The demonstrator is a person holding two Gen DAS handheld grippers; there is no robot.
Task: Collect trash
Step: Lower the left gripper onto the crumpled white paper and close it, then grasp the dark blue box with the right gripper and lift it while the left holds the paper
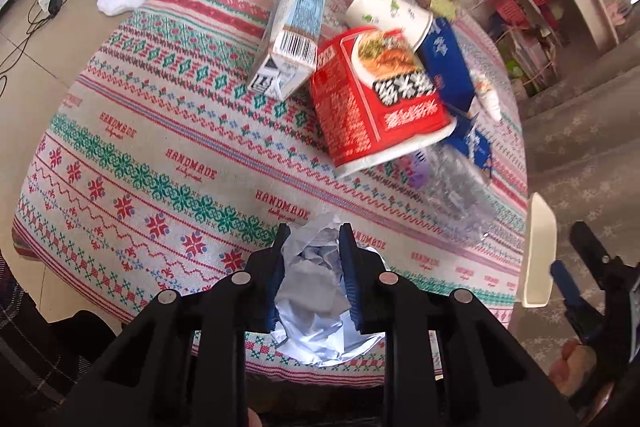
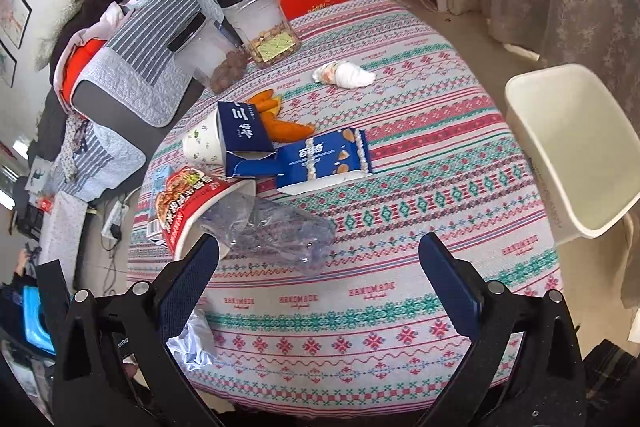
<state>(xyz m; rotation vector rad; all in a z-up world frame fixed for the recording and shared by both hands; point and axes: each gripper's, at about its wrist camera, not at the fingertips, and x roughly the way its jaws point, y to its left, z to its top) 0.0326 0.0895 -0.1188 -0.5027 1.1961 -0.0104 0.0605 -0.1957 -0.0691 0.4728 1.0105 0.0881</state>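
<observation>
Two grippers are over the table: the left gripper (image 1: 312,267) squeezes the crumpled silver foil wrapper (image 1: 316,291), and the right gripper (image 2: 320,283), wide open and empty, is nearer the white plastic bin (image 2: 576,147) on the right.

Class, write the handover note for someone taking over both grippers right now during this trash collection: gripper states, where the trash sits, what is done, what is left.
Left gripper: closed on the crumpled foil wrapper at the near table edge; not yet lifted away.
Right gripper: open, empty, above the near tablecloth.
White bin: beside the table on the right, looks empty.
Still on the table: red noodle cup on its side, clear crushed plastic bottle, two blue boxes, paper cup, milk carton, white wad, orange peel.
Done: nothing binned yet.
Left: bin the foil, then the rest.
</observation>
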